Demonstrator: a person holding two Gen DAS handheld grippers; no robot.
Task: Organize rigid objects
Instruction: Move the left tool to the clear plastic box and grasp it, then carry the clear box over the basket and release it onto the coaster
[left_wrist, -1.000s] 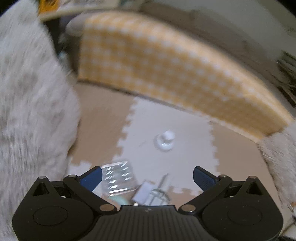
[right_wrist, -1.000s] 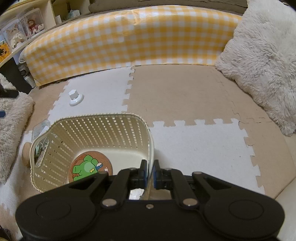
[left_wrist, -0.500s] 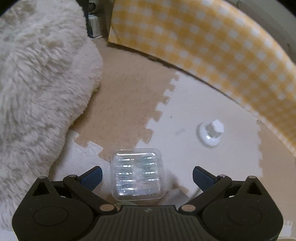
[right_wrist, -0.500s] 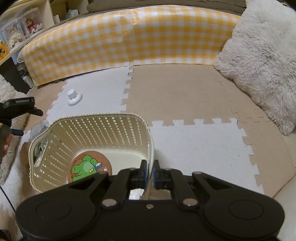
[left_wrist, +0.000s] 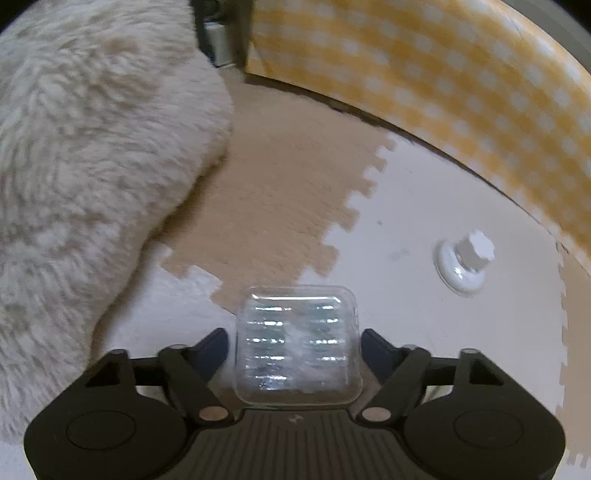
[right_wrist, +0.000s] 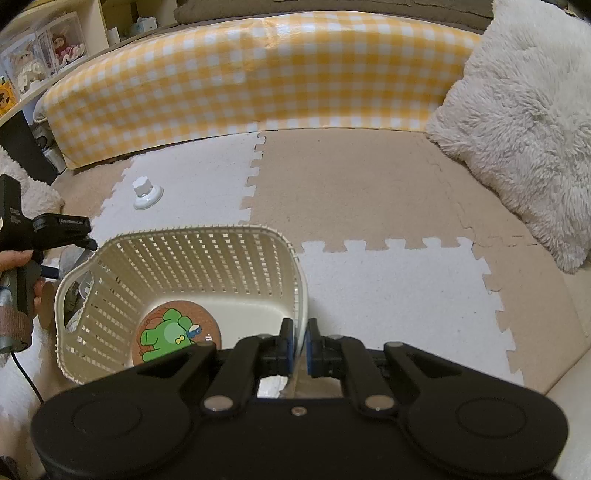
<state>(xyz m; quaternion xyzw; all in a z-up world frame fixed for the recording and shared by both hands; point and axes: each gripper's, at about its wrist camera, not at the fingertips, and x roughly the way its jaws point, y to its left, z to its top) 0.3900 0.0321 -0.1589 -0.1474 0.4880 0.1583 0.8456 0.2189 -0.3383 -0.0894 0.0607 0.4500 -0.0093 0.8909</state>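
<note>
Fur of a shaggy cream cushion (left_wrist: 92, 177) fills the far left. Beside it, the left gripper (left_wrist: 295, 349) is closing around a clear plastic box (left_wrist: 297, 343) lying on the foam mat (left_wrist: 406, 206); its 2 blue pads sit just off the box's sides, not pressing. Further right a white knob (left_wrist: 465, 262) stands apart on the mat. The right gripper (right_wrist: 301, 349) is clamped on the rim of a cream slatted basket (right_wrist: 184, 258) holding a round frog coaster (right_wrist: 175, 332).
</note>
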